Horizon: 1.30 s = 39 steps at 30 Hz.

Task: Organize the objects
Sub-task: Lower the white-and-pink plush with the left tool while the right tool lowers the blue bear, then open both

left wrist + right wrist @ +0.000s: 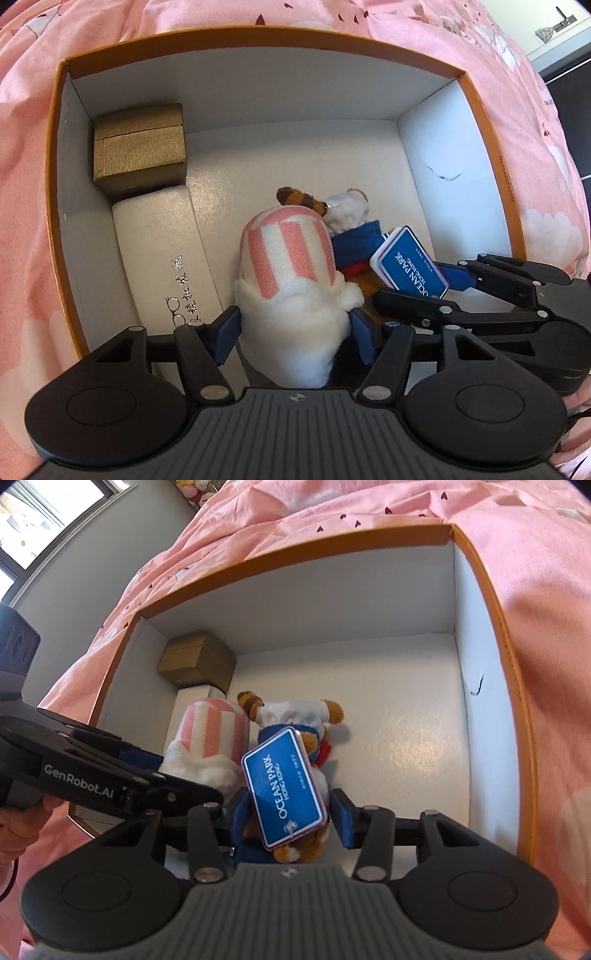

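Observation:
An orange-rimmed box (55, 147) with white walls lies on a pink bedspread. My left gripper (293, 334) is shut on a pink-and-white striped plush (291, 258) and holds it inside the box. My right gripper (286, 816) is around an orange plush animal (295, 716) in blue clothes with a blue "OCEAN PARK" tag (284, 786). Its left pad seems to touch the toy, while the right pad stands a little off it. The two toys sit side by side. The striped plush (212, 727) also shows in the right wrist view.
A gold gift box (138, 147) stands in the box's far left corner, with a white glasses case (162, 251) in front of it. The box floor to the right (406, 738) is bare white. Pink bedding (535, 590) surrounds the box (491, 602).

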Tool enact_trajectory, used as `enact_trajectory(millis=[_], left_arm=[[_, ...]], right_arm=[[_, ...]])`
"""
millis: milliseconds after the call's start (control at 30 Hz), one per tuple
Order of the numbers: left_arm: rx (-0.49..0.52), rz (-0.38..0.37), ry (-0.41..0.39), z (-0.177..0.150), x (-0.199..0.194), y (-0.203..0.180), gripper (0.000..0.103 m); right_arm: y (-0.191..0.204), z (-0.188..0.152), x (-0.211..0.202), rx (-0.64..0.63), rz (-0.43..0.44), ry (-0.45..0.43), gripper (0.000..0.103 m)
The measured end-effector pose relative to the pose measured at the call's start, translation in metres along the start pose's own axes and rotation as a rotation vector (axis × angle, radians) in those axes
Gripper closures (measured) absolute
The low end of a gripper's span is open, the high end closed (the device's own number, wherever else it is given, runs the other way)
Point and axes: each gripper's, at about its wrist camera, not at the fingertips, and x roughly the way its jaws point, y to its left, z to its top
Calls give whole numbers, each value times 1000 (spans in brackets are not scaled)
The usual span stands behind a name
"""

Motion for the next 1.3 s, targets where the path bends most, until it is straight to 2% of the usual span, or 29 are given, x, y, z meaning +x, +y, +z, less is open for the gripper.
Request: enact_trajectory(millis=[133,300,367,533,700,800,967,1100,1300], left_arm=[[6,-15,-45,-8,-9,2,28],[56,21,-109,-22,-22,-9,26],[63,13,-132,-18,-28,-14,26],[42,37,-136,-21,-24,-19,27],[-101,-35,-116,-21,-1,-4,36],[-182,-57,-114,-20,-1,2,41],[-280,-68,-44,-12,-6,9,48],[-345,-63,-29,-4,-1,13,49],[-387,-8,-83,-1,9,14,49]], right_arm=[[0,7,-8,-14,-2,-27,53],[-3,10,-8,-30,-2,-22,57],[-4,10,-6,-26,0,-15,56],[-6,7,2,-18,-2,12,56],[-5,6,8,-26,-2,24,57],[-5,6,10,-38,8,32,65],[-7,14,0,-15,100,31,82],[1,17,3,-40,84,42,83],[9,16,9,-54,35,43,82]])
